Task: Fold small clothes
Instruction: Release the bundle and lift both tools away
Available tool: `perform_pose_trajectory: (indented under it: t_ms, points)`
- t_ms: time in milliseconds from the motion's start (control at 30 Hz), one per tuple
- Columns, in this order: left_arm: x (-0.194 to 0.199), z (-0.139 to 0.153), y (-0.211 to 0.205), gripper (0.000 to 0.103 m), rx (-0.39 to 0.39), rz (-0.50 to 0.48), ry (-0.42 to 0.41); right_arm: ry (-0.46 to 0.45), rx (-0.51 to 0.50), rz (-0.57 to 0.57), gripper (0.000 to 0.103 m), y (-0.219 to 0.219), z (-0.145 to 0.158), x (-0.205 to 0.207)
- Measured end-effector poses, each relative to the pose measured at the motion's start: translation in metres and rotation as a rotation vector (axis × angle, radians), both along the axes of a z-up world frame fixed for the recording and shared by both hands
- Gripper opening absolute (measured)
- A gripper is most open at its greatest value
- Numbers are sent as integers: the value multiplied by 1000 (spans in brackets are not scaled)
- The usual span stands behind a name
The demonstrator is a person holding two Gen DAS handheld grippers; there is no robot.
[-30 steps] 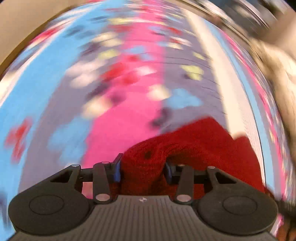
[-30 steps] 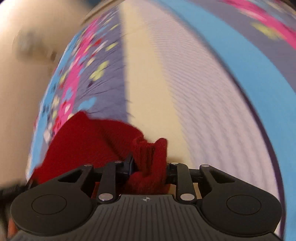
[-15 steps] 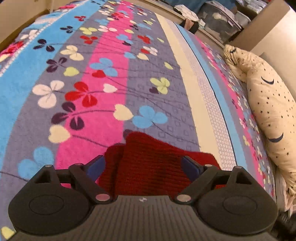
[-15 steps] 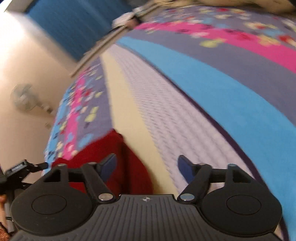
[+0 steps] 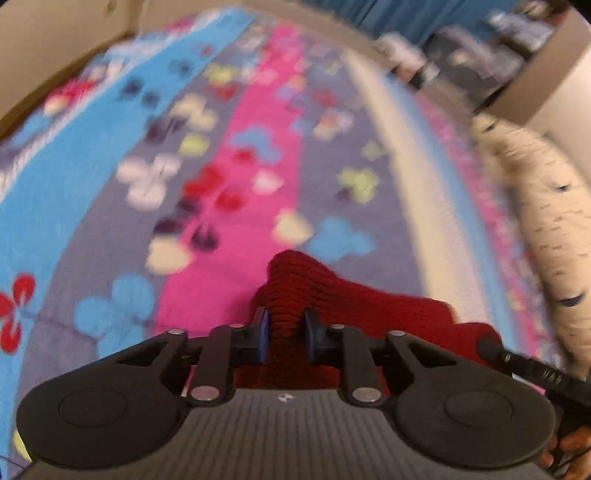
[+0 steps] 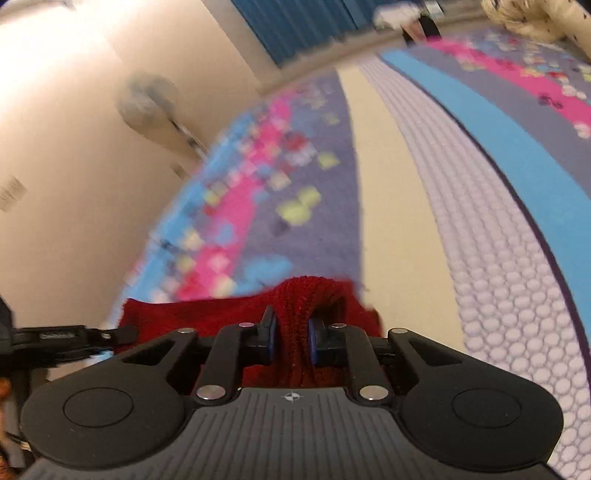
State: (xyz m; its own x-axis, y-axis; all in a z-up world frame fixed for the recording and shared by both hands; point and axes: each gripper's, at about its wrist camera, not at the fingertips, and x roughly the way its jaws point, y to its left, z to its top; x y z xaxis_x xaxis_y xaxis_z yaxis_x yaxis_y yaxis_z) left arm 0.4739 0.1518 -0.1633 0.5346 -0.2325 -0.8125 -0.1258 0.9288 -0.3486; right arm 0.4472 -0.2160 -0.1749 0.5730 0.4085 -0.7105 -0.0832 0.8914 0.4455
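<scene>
A small dark red knitted garment [image 5: 354, 295] lies on the flowered bedspread [image 5: 258, 155]. My left gripper [image 5: 284, 338] is shut on a bunched fold of its near edge. In the right wrist view the same red garment [image 6: 207, 314] stretches to the left, and my right gripper [image 6: 291, 339] is shut on a raised fold of it. The tip of the other gripper shows at the right edge of the left wrist view [image 5: 532, 369] and at the left edge of the right wrist view [image 6: 66, 339].
A cream pillow with dark marks [image 5: 546, 221] lies along the right side of the bed. A beige wall [image 6: 74, 166] and a fan [image 6: 151, 103] stand beyond the bed's left edge. Blue curtains [image 6: 306, 26] hang at the far end. Both views are blurred.
Half a second ago both grippers were open with the garment lying flat. Now both have shut on folds of the red garment and are moving.
</scene>
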Motion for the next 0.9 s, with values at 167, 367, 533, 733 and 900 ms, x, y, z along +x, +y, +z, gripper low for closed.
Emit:
perform_pose_trajectory:
  t_ms: [167, 367, 533, 733, 900]
  points:
    - [-5, -2, -1, 89, 86, 94, -7, -41, -35, -141, 67, -6, 3, -22]
    - [-90, 18, 9, 93, 73, 91, -18, -188, -124, -120, 59, -31, 52, -111]
    - [-152, 1, -10, 97, 129, 67, 0, -146, -297, 28, 20, -4, 26, -181]
    - [-180, 32, -16, 102, 197, 80, 6, -92, -357, -60, 41, 0, 18, -177]
    - [-251, 101, -61, 103, 322, -48, -93, -221, -387, 3, 93, 7, 104, -248]
